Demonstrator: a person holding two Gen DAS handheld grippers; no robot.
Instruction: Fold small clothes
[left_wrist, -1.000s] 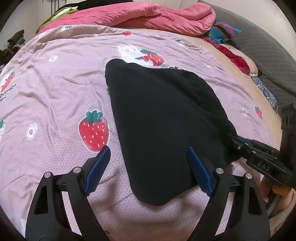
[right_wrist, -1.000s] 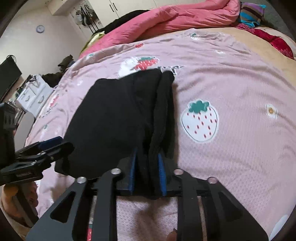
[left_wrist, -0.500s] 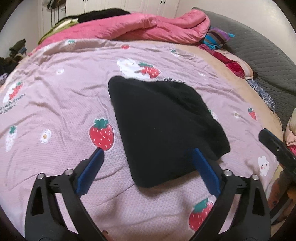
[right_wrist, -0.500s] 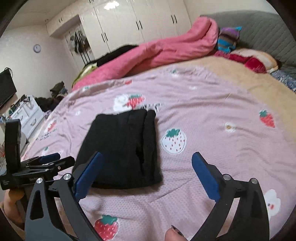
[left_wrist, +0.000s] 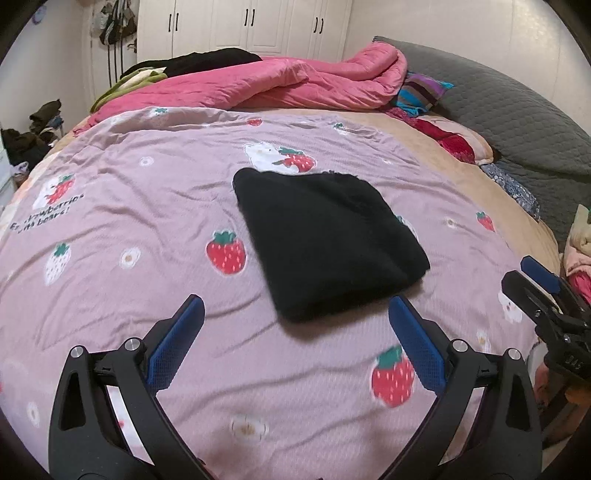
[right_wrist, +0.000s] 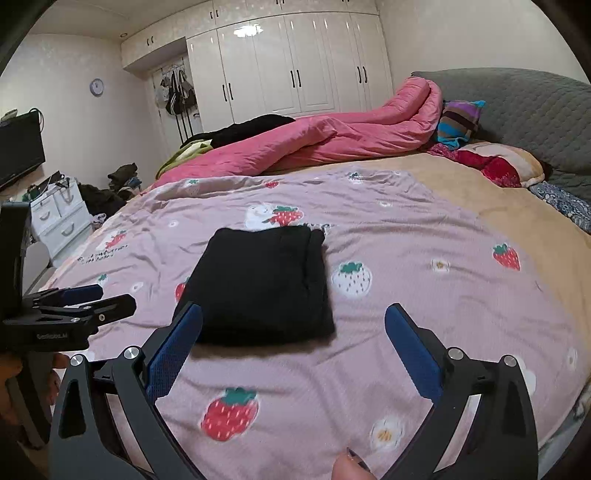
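Now both of my grippers hang over the bed with their jaws spread as wide as they go and nothing in either. My left gripper (left_wrist: 295, 325) has its blue pads (left_wrist: 177, 343) standing far apart, one to each side of the near edge of the black folded garment (left_wrist: 325, 236), and neither pad touches the cloth; only the pink strawberry sheet (left_wrist: 110, 221) shows through the gap. My right gripper (right_wrist: 293, 332) is the same: its jaws have just been opening, and there is nothing between them. Its left pad (right_wrist: 173, 347) sits just in front of the garment's near left corner (right_wrist: 266, 284) in the picture, but clear of it as far as I can tell.

The garment lies flat near the middle of the sheet, a compact dark rectangle with its stacked edges showing along the right side in my right view. It rests beside a red strawberry print (left_wrist: 226, 251) and just below the white bear print (left_wrist: 266, 155).

Each gripper shows at the edge of the other's view, the right one low on the right (left_wrist: 535, 284), the left one low on the left (right_wrist: 85, 299). The pink duvet (right_wrist: 314, 140) is heaped at the far side of the bed.
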